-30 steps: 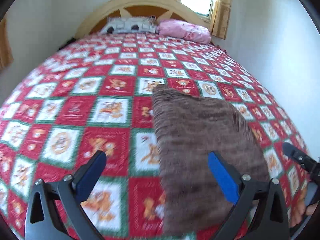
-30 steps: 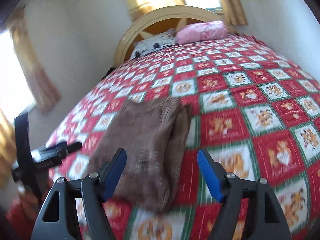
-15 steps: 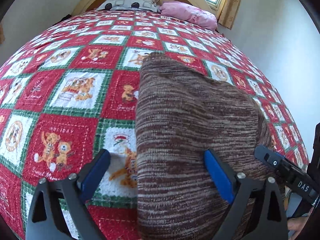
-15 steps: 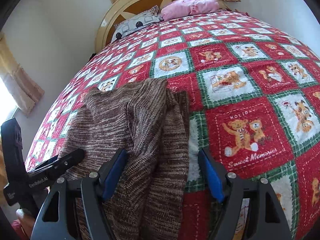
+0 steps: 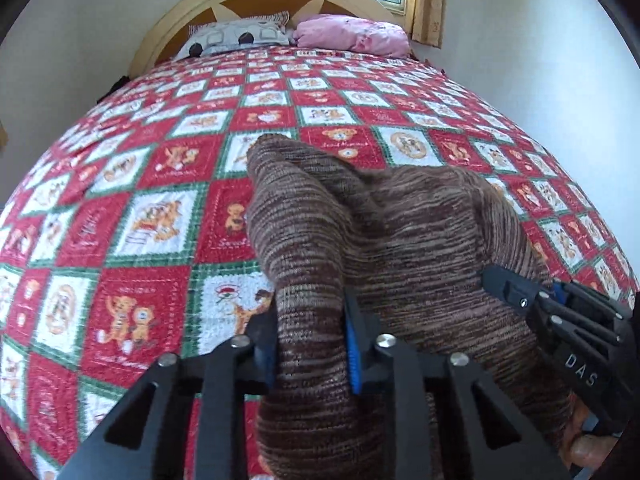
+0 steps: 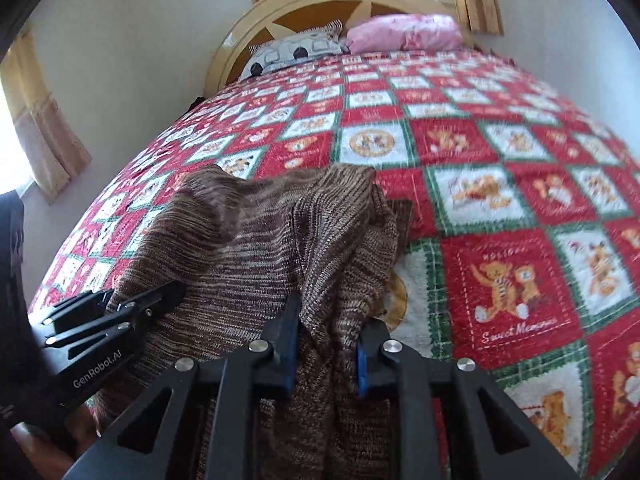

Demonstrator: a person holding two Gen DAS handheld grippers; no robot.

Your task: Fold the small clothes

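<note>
i have the left gripper and right gripper both pinched on the near edge of the soft, floppy brown striped knit garment, light but sagging between grips.

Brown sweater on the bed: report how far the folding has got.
Done: the brown sweater already looks doubled lengthwise, with a layer lapped over on its right side. In hand: the left tongs and right tongs are each shut on its near edge, the cloth bunched and raised between them. Left: carry that edge toward the pillows, lay it flat on the bedspread, let go.
</note>
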